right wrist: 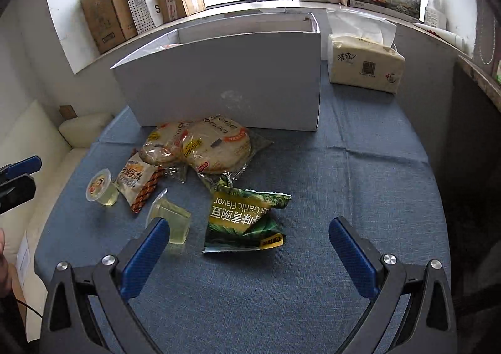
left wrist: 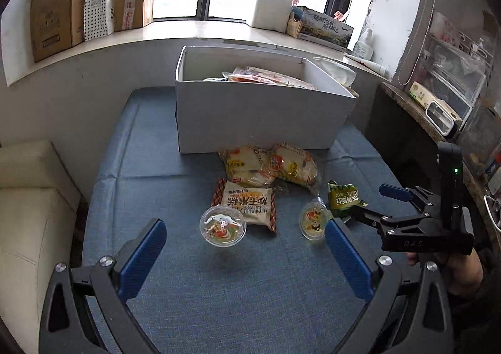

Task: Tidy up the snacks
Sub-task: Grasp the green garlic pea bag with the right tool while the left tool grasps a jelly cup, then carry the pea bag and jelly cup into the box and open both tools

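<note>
My left claw point(left wrist: 245, 255) is wide apart and holds nothing; it hangs over the blue cloth table point(left wrist: 250, 307). Just past it stands a small clear plastic jelly cup with a picture lid point(left wrist: 223, 226), and it touches the beige and orange rice cake packet point(left wrist: 247, 202). My right claw point(right wrist: 249, 255) is wide apart too and holds nothing. The shiny green bag of garlic peas point(right wrist: 244, 222) lies flat on the table just ahead, between its two blue fingers point(right wrist: 145, 255). A second clear jelly cup point(right wrist: 170, 219) lies tipped on its side right by the left finger, beside the green bag. Farther back, two clear bags of round flat cakes with yellow labels point(right wrist: 200, 147) lie against each other, right in front of the big white cardboard box point(right wrist: 235, 84). From the left view I can see some packets already inside the box point(left wrist: 266, 75). A pale pack of tissues point(right wrist: 364, 61) sits on the table to the right of the box. Brown cardboard boxes point(left wrist: 56, 16) stand on the window ledge behind.
</note>
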Demonstrator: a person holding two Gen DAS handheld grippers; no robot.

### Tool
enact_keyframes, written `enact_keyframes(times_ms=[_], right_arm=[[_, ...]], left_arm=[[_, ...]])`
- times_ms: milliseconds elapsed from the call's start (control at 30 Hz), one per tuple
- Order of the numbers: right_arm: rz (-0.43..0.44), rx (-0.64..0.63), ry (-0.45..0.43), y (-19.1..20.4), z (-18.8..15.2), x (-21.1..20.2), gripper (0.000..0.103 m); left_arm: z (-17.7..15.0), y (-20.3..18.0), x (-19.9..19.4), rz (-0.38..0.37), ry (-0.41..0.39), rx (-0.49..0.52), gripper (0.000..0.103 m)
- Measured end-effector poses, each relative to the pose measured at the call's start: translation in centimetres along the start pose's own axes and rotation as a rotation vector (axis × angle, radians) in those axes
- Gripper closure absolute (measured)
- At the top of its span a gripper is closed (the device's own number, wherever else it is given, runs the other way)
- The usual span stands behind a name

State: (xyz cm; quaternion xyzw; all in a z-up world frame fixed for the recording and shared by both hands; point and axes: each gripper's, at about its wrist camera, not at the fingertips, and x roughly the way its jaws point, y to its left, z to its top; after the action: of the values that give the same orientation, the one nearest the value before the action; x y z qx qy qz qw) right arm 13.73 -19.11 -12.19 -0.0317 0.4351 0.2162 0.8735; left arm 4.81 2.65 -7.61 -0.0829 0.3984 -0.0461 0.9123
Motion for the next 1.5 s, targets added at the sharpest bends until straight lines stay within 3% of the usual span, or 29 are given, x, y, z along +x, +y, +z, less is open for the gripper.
enact_keyframes(times_ms=[333, 533, 633, 667, 700, 833, 1033, 1300, 1333, 1367, 1400, 1433, 1500], right_arm=[[-0.047, 0.033, 0.100, -0.5, 0.5, 3.6, 0.000], [-0.061, 0.024, 0.093, -0.4, 0.5, 4.1, 0.000], [-0.114, -0.041, 0.081, 0.5, 0.5, 4.3, 0.015], [-0.131, -0.063, 0.070, 0.8, 0.4, 4.1, 0.034], [-0.122, -0.068, 0.058, 0.9, 0.4, 3.9, 0.041], [-0.090, -0.073, 0.047, 0.8, 0.0, 3.4, 0.042], [0.011, 0.034, -0.018, -0.4, -0.4, 0.4, 0.042], [0.031, 0.080, -0.071, -1.1, -0.7, -2.1, 0.042], [0.031, 0.083, -0.074, -1.2, -0.8, -2.2, 0.042], [0.031, 0.087, -0.078, -1.2, -0.8, -2.3, 0.042], [0.033, 0.090, -0.084, -1.3, -0.8, -2.5, 0.042], [0.036, 0.091, -0.089, -1.4, -0.8, -2.6, 0.042], [0.040, 0.091, -0.088, -1.4, -0.9, -2.6, 0.042]], left_arm=[[-1.0, 0.7, 1.0, 0.012, 0.027, 0.006, 0.000], [-1.6, 1.0, 1.8, 0.009, 0.053, -0.008, 0.000], [-1.8, 1.1, 2.3, 0.021, 0.066, -0.004, 0.000], [-1.8, 1.2, 2.5, 0.019, 0.071, -0.006, 0.000], [-1.9, 1.3, 2.8, 0.018, 0.076, -0.010, 0.000], [-1.8, 1.5, 3.6, 0.030, 0.084, -0.004, 0.000], [-1.0, 2.0, 6.0, 0.061, 0.112, 0.021, 0.000], [-0.5, 1.9, 9.2, 0.077, 0.155, 0.061, 0.002], [-0.6, 1.8, 9.2, 0.072, 0.152, 0.067, 0.013], [-0.6, 1.7, 9.5, 0.066, 0.160, 0.073, 0.035], [-0.7, 1.7, 9.9, 0.059, 0.176, 0.074, 0.047], [-0.7, 1.7, 10.0, 0.045, 0.181, 0.070, 0.052], [-0.8, 1.7, 9.8, 0.036, 0.178, 0.066, 0.052]])
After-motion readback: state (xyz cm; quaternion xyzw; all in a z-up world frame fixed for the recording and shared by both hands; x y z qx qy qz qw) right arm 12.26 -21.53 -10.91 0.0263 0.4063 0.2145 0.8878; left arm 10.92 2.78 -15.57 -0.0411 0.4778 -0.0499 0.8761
